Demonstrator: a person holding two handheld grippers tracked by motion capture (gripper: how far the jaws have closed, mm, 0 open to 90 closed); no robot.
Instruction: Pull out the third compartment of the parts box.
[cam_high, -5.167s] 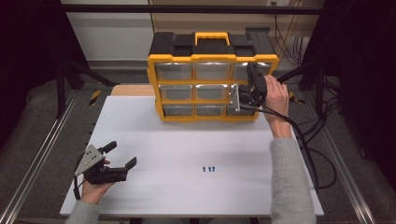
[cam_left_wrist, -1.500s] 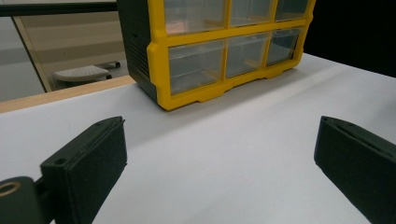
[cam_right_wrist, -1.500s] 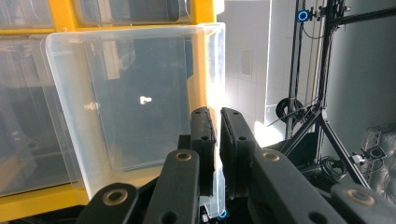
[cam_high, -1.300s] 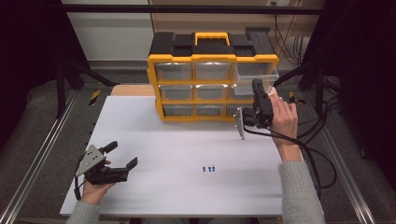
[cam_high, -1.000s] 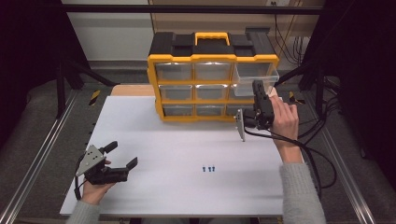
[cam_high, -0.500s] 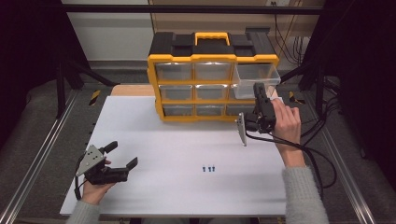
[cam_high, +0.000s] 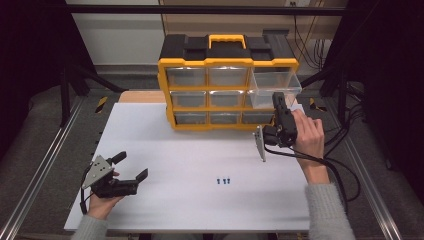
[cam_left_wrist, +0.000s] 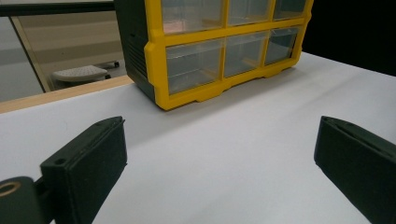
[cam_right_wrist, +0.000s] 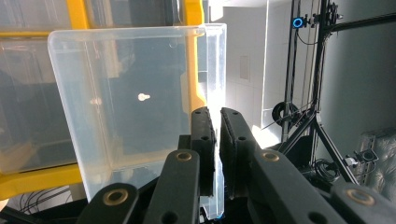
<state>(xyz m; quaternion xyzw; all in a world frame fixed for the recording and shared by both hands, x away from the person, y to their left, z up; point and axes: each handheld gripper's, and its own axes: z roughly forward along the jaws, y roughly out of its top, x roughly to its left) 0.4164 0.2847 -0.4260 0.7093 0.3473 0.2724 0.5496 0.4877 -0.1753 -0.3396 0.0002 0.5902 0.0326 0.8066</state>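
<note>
I can read no brand or label on the organizer (cam_high: 227, 82); its yellow frame, black top and clear plastic drawers are plain. My right gripper (cam_right_wrist: 215, 140) has its jaws clenched on the thin front wall of the pulled-out drawer (cam_high: 274, 89), which sticks out at the top right of the cabinet, toward 1 o'clock on the worktop (cam_high: 200, 165). Through the drawer's clear wall I see one small pale screw (cam_right_wrist: 144, 97). My left gripper (cam_high: 131, 167) rests at 8 o'clock, jaws released and wide, holding nothing. Three small blue screws (cam_high: 224, 181) lie near 6 o'clock on the smooth white worktop.
</note>
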